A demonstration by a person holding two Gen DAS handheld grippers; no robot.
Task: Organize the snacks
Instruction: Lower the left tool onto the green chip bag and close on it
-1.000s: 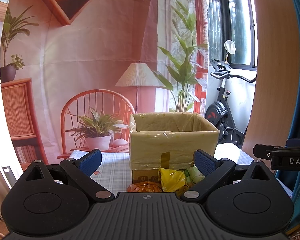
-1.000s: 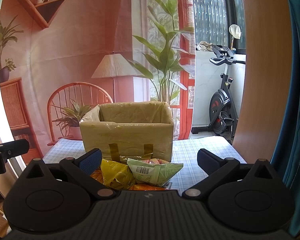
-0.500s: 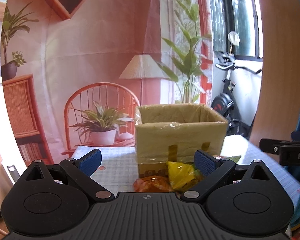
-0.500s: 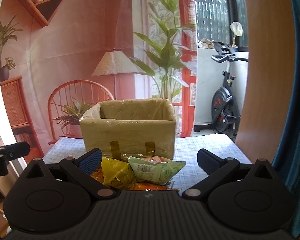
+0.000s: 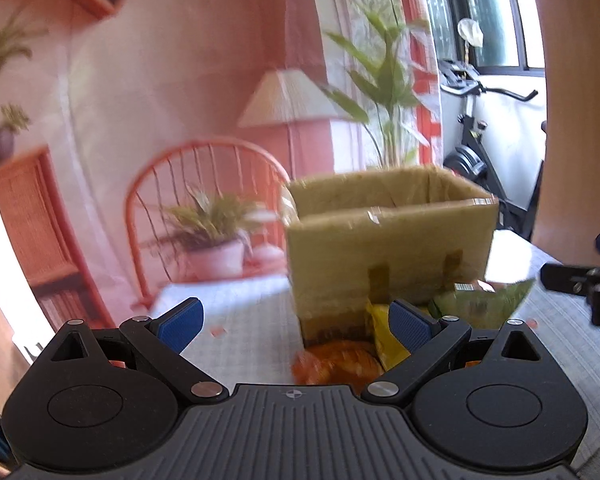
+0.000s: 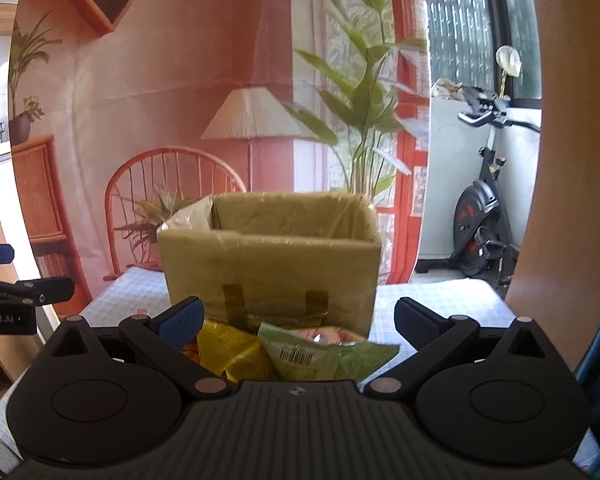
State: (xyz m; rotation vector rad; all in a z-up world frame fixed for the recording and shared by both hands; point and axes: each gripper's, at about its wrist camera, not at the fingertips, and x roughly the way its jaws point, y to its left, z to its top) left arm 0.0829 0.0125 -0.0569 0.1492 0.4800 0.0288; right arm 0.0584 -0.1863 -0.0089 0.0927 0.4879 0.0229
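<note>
An open cardboard box stands on the checked tablecloth. Snack packets lie in a small heap at its near side: an orange one, a yellow one and a green one. My left gripper is open, low over the cloth, with the orange packet just ahead of it. My right gripper is open too, with the yellow and green packets right under its fingers. Neither holds anything.
A printed backdrop hangs behind the table. An exercise bike stands on the floor to the right, beside a wooden panel. The other gripper shows at each view's edge.
The left view has swung left and tilted down, so the box sits further right and looks blurred. The right gripper has crept closer to the box. Both stay open.
</note>
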